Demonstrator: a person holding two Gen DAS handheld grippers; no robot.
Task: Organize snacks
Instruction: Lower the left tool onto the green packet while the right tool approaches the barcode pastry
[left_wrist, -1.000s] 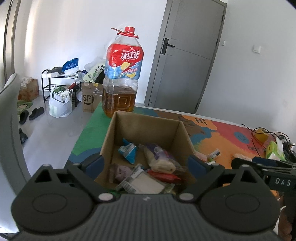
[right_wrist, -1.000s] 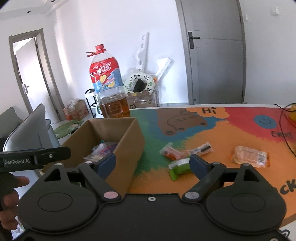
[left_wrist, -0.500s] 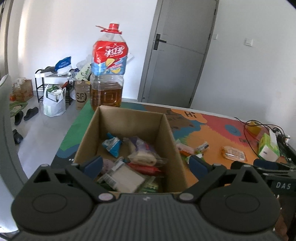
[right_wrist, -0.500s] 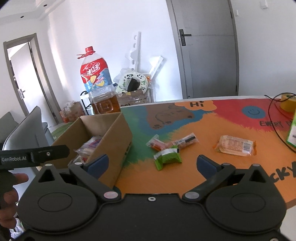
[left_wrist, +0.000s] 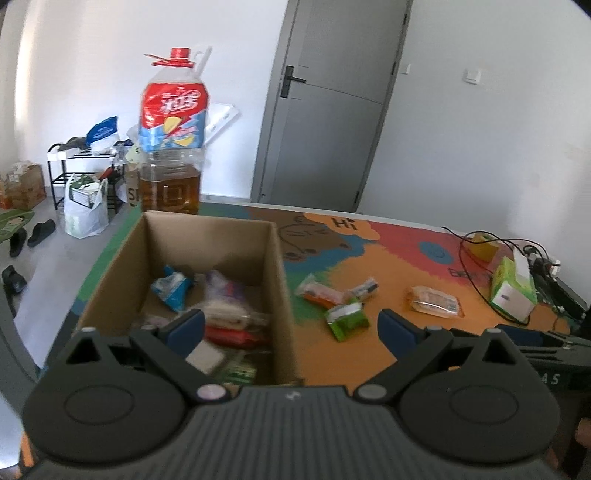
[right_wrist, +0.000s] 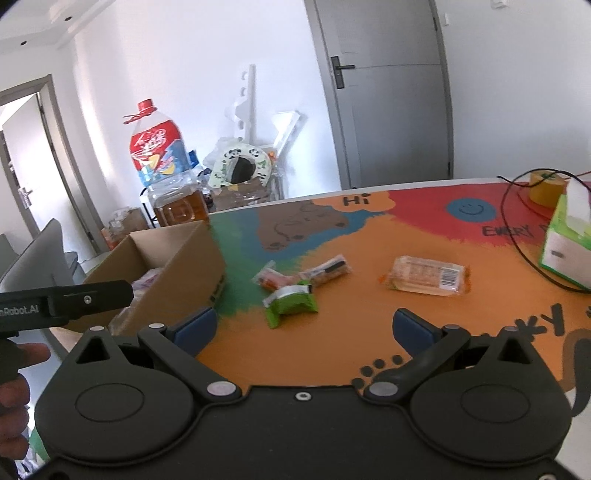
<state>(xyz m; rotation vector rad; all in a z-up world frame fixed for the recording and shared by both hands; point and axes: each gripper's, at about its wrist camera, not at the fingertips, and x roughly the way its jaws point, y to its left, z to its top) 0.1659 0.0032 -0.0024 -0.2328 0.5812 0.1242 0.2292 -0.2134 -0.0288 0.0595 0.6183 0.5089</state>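
both grippers, left (left_wrist: 291, 326) and right (right_wrist: 303, 328), gape empty above the surface (right_wrist: 351, 332); the green packet (right_wrist: 291, 303) looks light, soft and crinkly, best pinched across its middle.

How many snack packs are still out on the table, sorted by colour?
Green pack: 1
Orange-red pack: 1
Clear pack with a dark end: 1
Pale orange pack: 1
Total: 4

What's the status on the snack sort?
Both hand-held grippers, left and right, open, empty. Cardboard box part-filled; four snack packets loose on mat. Path unobstructed.
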